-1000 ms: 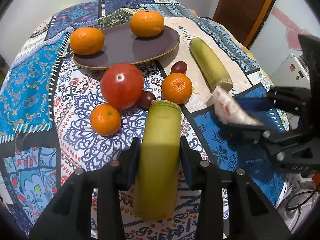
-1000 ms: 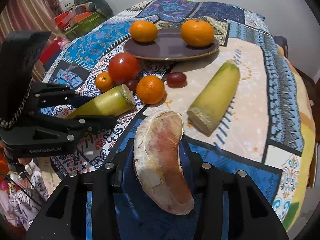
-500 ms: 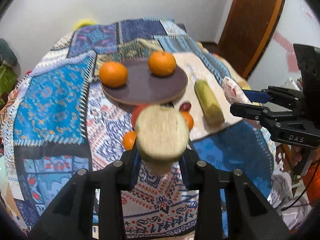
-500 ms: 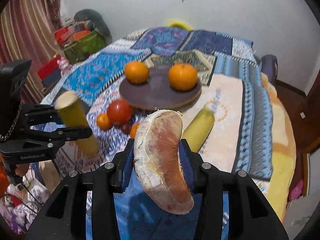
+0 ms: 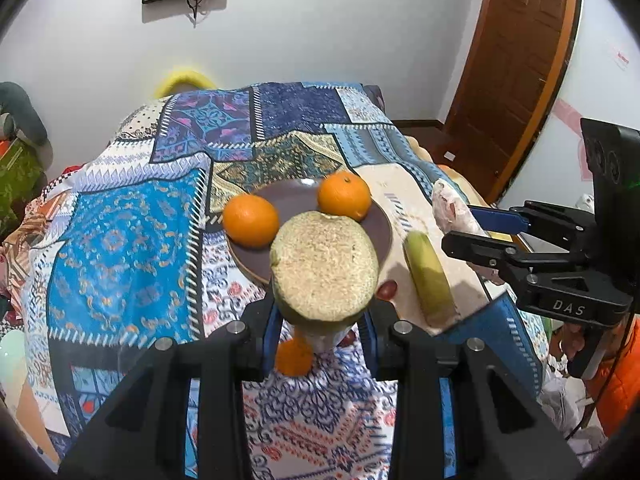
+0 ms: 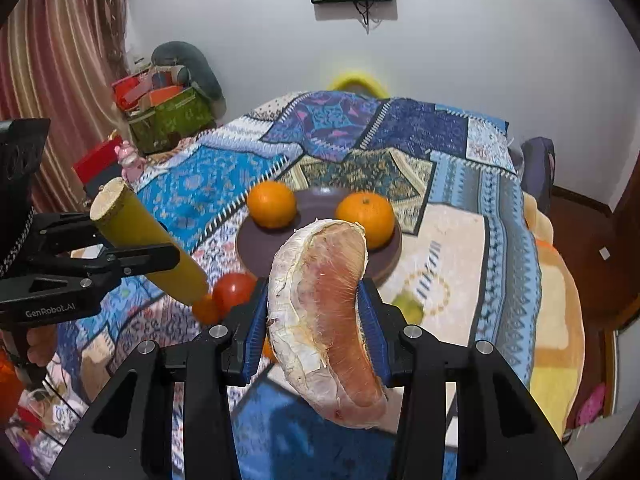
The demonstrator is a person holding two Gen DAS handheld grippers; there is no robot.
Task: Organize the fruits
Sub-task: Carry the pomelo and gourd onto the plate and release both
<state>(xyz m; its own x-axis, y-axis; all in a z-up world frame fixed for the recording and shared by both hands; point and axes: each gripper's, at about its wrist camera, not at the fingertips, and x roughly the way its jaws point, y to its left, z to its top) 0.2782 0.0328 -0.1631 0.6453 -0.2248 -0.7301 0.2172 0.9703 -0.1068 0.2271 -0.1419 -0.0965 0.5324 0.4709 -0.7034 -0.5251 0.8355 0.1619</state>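
- My left gripper (image 5: 324, 320) has its pads clamped on the green cane piece (image 5: 325, 270); the jaws have just closed a little further on it, and its cut end faces the camera at about 12 o'clock from the fingertips.
- My right gripper (image 6: 316, 320) is clamped on the peeled pomelo segment (image 6: 326, 312), which sticks out past the pads both above and below.
- Both loads hang in the air above the patchwork cloth (image 5: 132, 240). The brown plate (image 6: 316, 212) lies at 12 o'clock in the right view, with two oranges (image 6: 272, 204) already on it.
- On the cloth there remain a second green piece (image 5: 428, 276), a tomato (image 6: 234, 288), a small orange (image 5: 294, 356) and a dark grape (image 5: 387, 290).
- Risk one: the cane is smooth and long, held near one end as I judge it; it could pivot or slide out if I tilt further.
- Risk two: the pomelo is soft; a harder squeeze would tear it, a looser one would drop it.
- Risk three: the two grippers sit near each other, so a converging path to the plate could knock them together or roll an orange off the rim.
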